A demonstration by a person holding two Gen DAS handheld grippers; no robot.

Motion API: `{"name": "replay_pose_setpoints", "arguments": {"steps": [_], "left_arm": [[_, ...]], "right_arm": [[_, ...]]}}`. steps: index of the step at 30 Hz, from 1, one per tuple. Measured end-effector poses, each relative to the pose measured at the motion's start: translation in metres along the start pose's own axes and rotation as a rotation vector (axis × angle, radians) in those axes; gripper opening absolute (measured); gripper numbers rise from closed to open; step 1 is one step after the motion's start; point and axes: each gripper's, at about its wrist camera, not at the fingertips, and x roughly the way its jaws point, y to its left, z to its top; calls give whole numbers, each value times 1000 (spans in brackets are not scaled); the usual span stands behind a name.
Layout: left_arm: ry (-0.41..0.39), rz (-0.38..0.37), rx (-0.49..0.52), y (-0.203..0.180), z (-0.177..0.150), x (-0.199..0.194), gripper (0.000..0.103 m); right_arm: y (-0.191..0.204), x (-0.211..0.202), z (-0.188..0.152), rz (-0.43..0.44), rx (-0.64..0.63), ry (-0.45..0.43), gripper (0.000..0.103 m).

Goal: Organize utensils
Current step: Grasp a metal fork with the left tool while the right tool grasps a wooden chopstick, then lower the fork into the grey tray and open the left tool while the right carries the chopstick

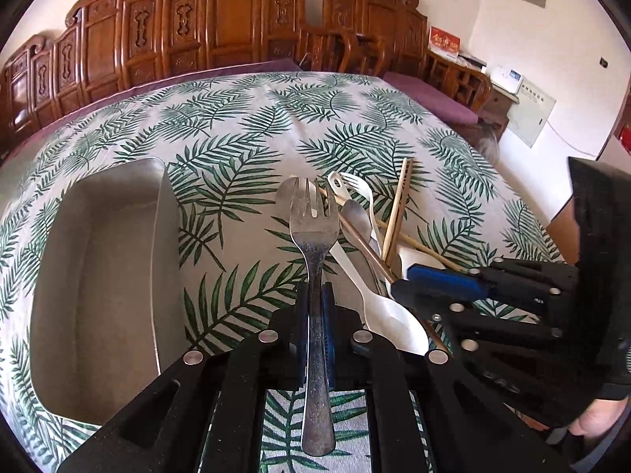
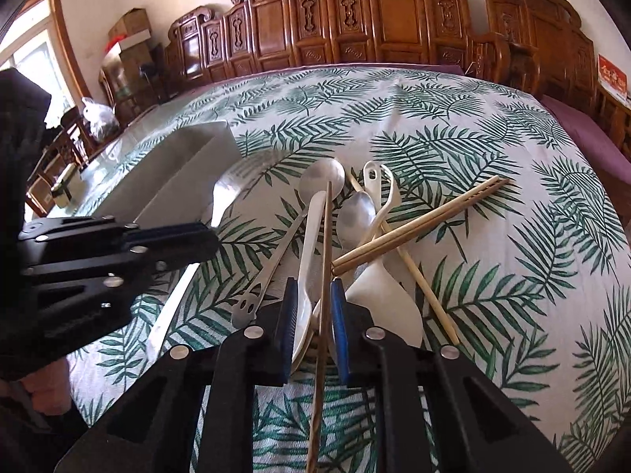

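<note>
A grey rectangular tray (image 1: 98,276) is seen at the left on the leaf-print cloth (image 1: 244,118) of the desk, its inside bare. Just right of it, a metal fork (image 1: 313,276) is gripped by its handle in the closed left tool (image 1: 315,315), tines pointing away and held above the cloth. Further right, the heap of utensils is laid on the desk: a long metal spoon (image 2: 319,177), a white plastic spoon (image 2: 309,260), a small metal spoon (image 2: 357,216), a white ladle-like spoon (image 2: 384,276) and pale wooden chopsticks (image 2: 426,220) crossed over them. A dark thin chopstick (image 2: 324,276) is held between the nearly closed pads of the right tool (image 2: 315,315), low over the heap. Carved wooden furniture (image 2: 394,19) is ranged behind.
</note>
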Motion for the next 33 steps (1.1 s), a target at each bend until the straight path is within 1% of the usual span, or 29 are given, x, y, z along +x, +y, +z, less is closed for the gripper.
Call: {"name": "replay_pose_setpoints", "arguments": {"steps": [3,6,9,12,15,18,25,30,33], "left_arm": [[-9,-6,-3,1,0,-4,6],[-20,-6,-2,1,1,-7,6],[-34,-4,-2,1,3,-12,6],[-49,-7,-7,2,5,-18,6],[-62,-6,-8,4,7,-24,6],[-71,-9,-12,5,8,-32,6],[-101,-2,-8,8,16,-58,6],[-118,27,11,17,20,-71,6],[-125,45,11,29,22,-76,6]], "right_arm": [[3,7,2,-21,-28,17,17],[5,16,5,-54,-59,36,14],[6,20,6,-71,-74,45,7],[7,20,6,-69,-73,50,6],[6,14,5,-36,-51,49,6],[7,1,5,4,-31,14,6],[11,-25,10,23,-6,-64,6],[19,-41,17,26,-5,-113,6],[24,-50,23,31,0,-144,6]]}}
